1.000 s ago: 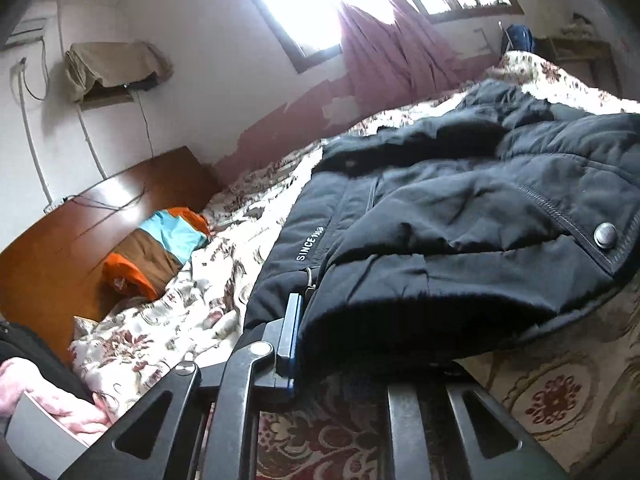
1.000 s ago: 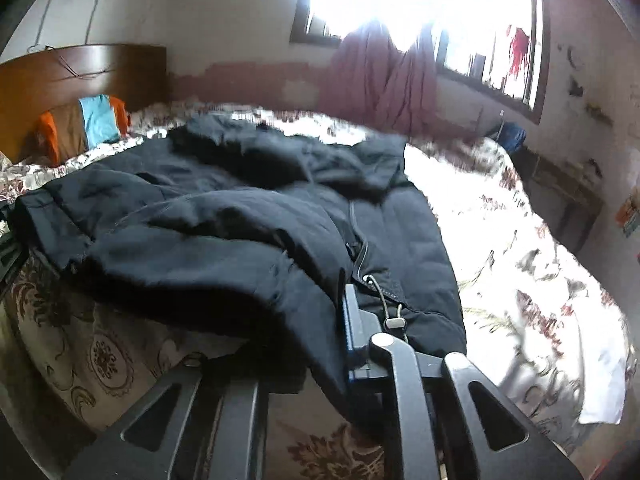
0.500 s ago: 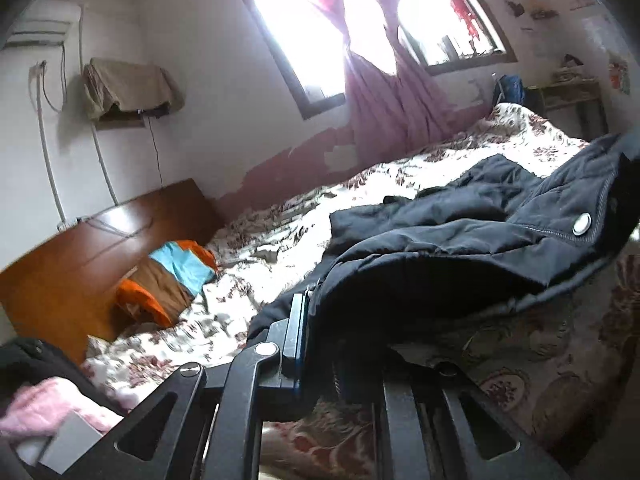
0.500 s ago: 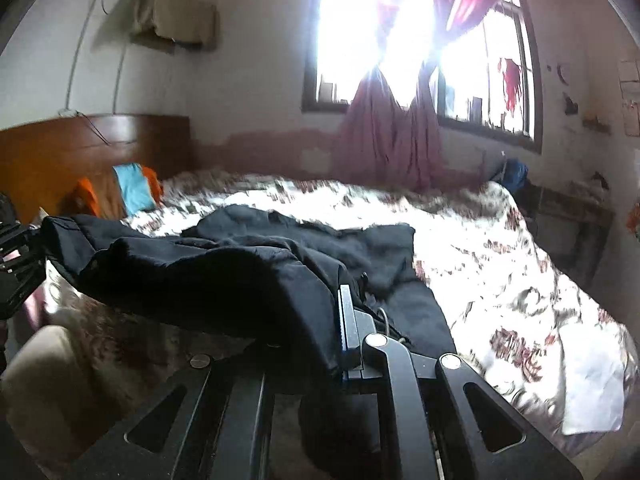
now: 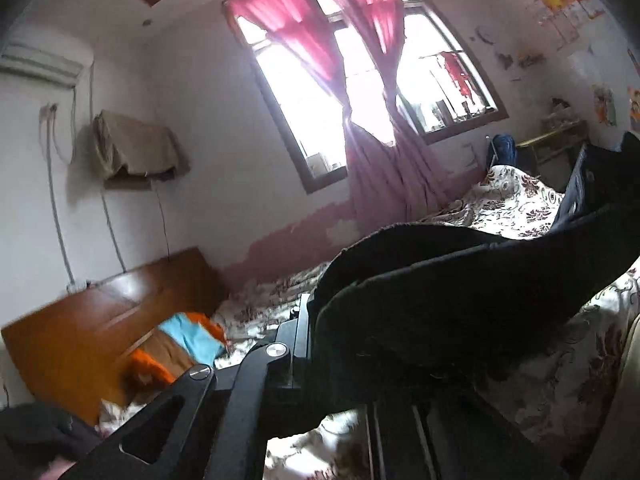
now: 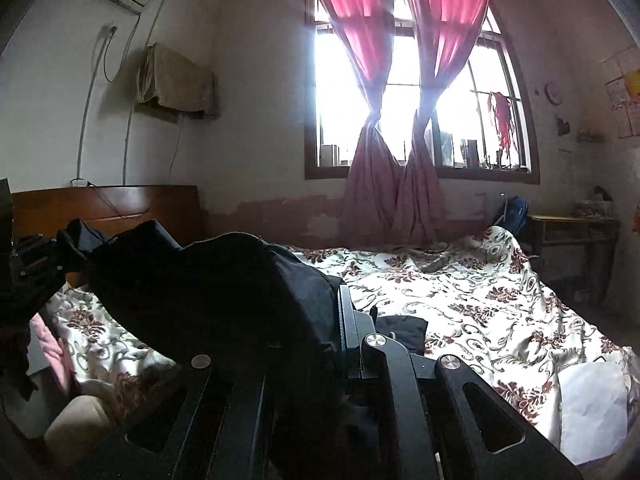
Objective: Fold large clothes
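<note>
A large black padded jacket [image 5: 460, 292] hangs stretched between my two grippers, lifted off the floral bed [image 5: 516, 196]. My left gripper [image 5: 320, 344] is shut on one edge of the jacket; the fabric drapes over its fingers and hides the right one. My right gripper [image 6: 320, 320] is shut on the other edge of the jacket [image 6: 208, 292], which covers its left finger. The left gripper [image 6: 36, 268] shows at the far left of the right wrist view, holding the jacket's other end. A small dark part of the jacket [image 6: 402, 330] hangs by the bed [image 6: 460, 292].
A wooden headboard [image 5: 100, 332] stands at the left with an orange, blue and brown pillow [image 5: 180, 344] against it. A window with pink curtains [image 6: 400, 120] is behind the bed. A wooden side table [image 6: 572, 240] stands at the right. White paper [image 6: 592, 408] lies on the bed's near right corner.
Both grippers have risen with the jacket. It lay spread on the bed a second ago and now hangs in the air between them, most of the bedspread bared.
</note>
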Demonstrator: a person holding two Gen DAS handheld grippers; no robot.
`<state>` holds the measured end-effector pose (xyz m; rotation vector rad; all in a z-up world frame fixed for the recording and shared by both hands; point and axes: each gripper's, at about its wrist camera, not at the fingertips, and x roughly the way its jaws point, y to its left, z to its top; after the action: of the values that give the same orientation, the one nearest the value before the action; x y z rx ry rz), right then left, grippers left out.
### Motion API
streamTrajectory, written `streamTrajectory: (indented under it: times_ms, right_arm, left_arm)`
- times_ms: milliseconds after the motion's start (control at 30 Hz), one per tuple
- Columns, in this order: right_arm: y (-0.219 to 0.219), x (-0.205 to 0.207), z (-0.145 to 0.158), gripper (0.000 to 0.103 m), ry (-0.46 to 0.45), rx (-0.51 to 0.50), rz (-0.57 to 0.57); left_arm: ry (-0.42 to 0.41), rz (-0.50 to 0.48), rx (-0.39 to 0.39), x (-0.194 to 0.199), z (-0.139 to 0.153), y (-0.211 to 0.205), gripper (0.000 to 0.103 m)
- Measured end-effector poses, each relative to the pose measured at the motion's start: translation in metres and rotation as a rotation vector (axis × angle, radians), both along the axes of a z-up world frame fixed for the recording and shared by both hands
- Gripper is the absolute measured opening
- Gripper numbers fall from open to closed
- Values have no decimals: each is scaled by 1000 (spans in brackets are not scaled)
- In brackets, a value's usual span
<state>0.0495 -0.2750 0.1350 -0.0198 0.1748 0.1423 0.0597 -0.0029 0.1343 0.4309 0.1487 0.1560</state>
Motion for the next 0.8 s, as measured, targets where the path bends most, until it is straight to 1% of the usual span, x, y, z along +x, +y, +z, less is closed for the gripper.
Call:
streamTrajectory:
  times_ms: [67,133,233,400,533,567,700,767,800]
  right_arm:
    - [-3,17,-4,8,31,4,-12]
    - [-6,32,-8,8,55,9,-22]
    - [-5,46,-7,8,49,-10,-32]
    - [-1,78,1,8,37,-67,-35]
    - [0,123,6,8,47,-102,-20]
    - [0,133,6,8,55,-104,-14]
    - [4,175,2,8,85,-119,-3]
    - [7,192,-1,8,90,-140,-6]
    - [9,204,-2,8,92,-153,-9]
  left_arm:
    - [5,-8,24,10,-1,-7,5]
    - [27,-25,14,26,-2,-8,5]
    - [53,-33,-20,46,-2,-5,5]
    - [45,-22,12,74,-3,-9,5]
    - [63,-22,31,100,-1,-7,5]
    - [76,-20,32,112,-1,-6,5]
    - [139,-21,-56,143,-1,4,5]
    - [158,-19,-75,161,-4,7,5]
    - [164,-15,-69,172,-6,8,5]
